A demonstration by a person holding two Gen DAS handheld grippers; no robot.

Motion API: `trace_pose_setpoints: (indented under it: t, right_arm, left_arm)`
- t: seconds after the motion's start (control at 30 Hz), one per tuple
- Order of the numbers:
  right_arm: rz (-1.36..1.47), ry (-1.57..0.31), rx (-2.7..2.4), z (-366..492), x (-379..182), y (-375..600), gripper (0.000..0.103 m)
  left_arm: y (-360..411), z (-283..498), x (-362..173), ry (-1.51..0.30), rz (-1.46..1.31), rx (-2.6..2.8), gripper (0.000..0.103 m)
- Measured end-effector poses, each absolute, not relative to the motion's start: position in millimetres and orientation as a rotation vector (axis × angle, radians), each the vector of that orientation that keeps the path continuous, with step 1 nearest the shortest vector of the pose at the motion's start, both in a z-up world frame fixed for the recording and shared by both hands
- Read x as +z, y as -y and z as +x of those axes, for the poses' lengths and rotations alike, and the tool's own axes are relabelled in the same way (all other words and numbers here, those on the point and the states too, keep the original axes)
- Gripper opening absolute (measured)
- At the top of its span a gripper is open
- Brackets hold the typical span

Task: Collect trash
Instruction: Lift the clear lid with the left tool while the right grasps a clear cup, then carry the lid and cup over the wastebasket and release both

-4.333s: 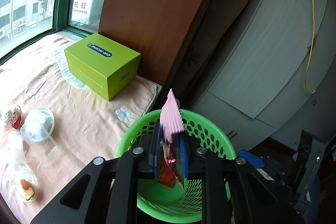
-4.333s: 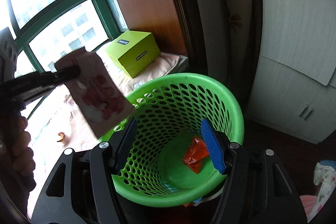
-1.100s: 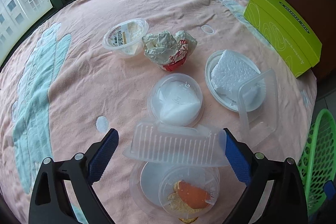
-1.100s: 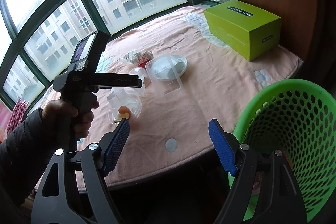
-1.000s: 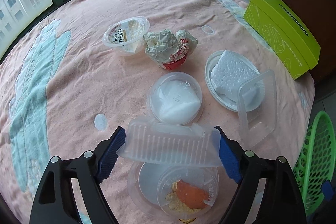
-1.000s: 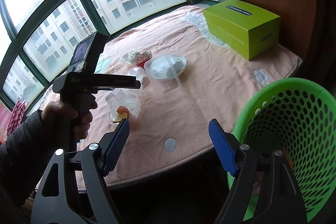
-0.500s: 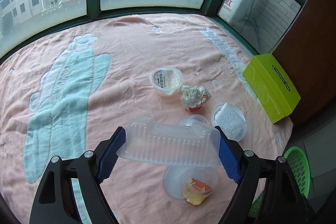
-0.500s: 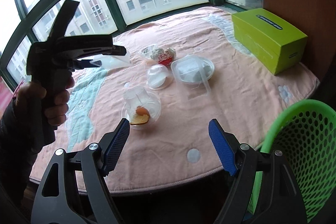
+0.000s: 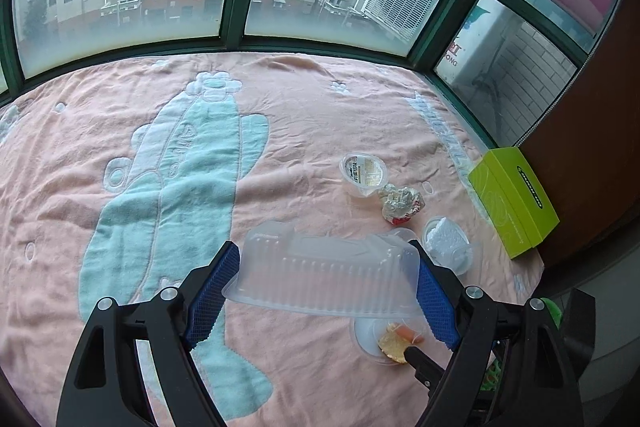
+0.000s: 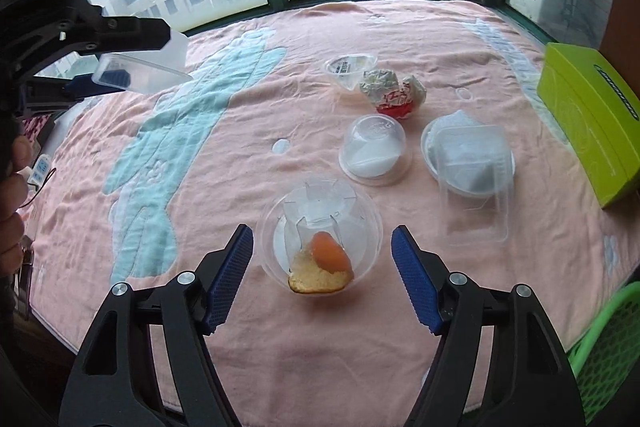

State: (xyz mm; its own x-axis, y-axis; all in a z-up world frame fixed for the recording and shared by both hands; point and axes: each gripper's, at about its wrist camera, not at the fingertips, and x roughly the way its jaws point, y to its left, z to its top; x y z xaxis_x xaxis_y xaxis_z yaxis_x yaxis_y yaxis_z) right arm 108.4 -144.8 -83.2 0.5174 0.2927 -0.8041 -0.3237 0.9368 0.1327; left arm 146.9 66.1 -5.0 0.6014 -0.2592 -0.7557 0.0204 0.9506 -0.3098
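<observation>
Left gripper (image 9: 322,287) clamps clear tray (image 9: 324,277), probably empty.

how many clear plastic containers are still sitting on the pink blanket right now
4. A round bowl with food scraps between the right gripper's open jaws, a domed cup behind it, a labelled cup by the crumpled wrapper, and a hinged box over foam. A fifth tray is lifted in the left gripper.

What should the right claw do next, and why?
Probably ease forward and down, then close on the clear bowl with food scraps. The right claw is open, straddling it just short, while the left claw already holds a clear plastic tray.
</observation>
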Motion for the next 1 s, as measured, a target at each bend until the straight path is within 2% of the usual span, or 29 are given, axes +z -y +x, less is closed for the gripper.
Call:
trace_pose_setpoints:
  t: [0.17,0.23,0.6,1.0]
  right_arm:
    - [-0.086,-0.998,0.356,123.6,-98.3,133.7,0.068]
    - [-0.099,-1.021,0.349,128.4,-104.2,131.7,0.057]
    - [0.096,-0.973,0.376,119.9,-74.0,158.5,0.057]
    - [0.106,-0.845,0.265,61.3,-30.7,208.5,0.057]
  left_arm:
    - [-71.1,139.9,-6.5,-0.912,-0.293,-0.166,0.080]
    - [-72.9,138.7,-7.4,-0.914,-0.295,-0.161,0.080]
    - [-67.7,132.7,-1.6,-0.899,-0.303,-0.172,0.080]
    - [-20.0,116.1,11.3,-0.879,-0.266,-0.261,0.080]
